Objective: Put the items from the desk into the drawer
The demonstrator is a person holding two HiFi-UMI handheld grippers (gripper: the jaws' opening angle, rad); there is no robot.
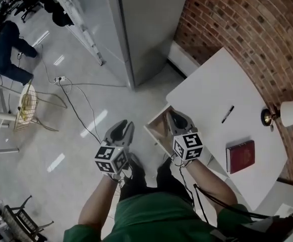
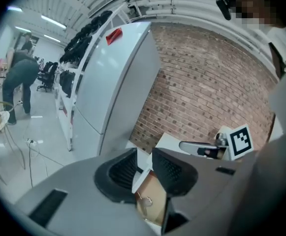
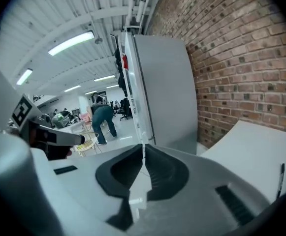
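The person stands over the open drawer (image 1: 161,128), both forearms stretched forward and down. The left gripper (image 1: 126,125) hangs over the floor just beside the drawer, its jaws a little apart with nothing between them. The right gripper (image 1: 175,117) is above the drawer's far side, its jaws closed tip to tip. A white sliver shows below those tips but is hard to make out. The pen (image 1: 228,114) and red book (image 1: 240,156) lie on the white desk (image 1: 212,87), the book close to a lamp (image 1: 291,113) near its edge.
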